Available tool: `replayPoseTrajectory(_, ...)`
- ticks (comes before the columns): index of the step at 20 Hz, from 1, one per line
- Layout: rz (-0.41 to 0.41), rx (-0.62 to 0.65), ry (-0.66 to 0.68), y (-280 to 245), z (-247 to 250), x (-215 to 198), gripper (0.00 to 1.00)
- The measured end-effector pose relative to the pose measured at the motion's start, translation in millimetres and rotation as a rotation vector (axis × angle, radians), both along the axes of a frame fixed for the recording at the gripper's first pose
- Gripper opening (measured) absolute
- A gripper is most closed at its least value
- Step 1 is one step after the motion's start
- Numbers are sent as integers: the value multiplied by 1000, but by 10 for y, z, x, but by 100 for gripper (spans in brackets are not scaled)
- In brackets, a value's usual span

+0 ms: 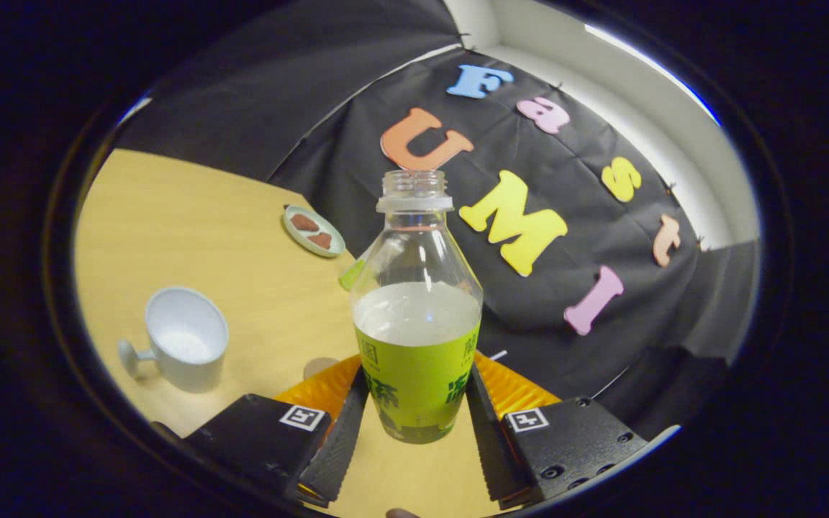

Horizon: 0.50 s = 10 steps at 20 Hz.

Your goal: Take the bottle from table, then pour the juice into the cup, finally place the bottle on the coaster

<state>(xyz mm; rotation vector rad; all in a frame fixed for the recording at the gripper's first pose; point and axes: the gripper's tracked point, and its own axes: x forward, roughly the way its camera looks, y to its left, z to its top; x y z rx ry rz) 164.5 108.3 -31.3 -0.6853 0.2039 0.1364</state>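
With both fingers pressed against its green label, the gripper (414,424) clamps the uncapped bottle (416,316), tilted over the table (191,216), half-full of pale juice; the white cup (183,338) sits left.

The gripper (414,421) reaches forward with its two black ribbed fingers (342,435) angled inward toward each other. Both fingers press against the sides of the bottle (416,338), one on its left and one on its right, clamping its lower labelled part. Each finger base carries a small square marker. The whole view is tilted.
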Motion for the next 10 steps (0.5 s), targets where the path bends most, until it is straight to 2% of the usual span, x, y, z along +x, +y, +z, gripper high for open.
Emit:
replayPoseTrajectory(2, 2, 148, -6, -7, 138, 49, 77)
replayPoseTrajectory(5, 28, 300, -24, -26, 394, 181, 77)
replayPoseTrajectory(10, 81, 565, 61, 121, 431, 393, 77)
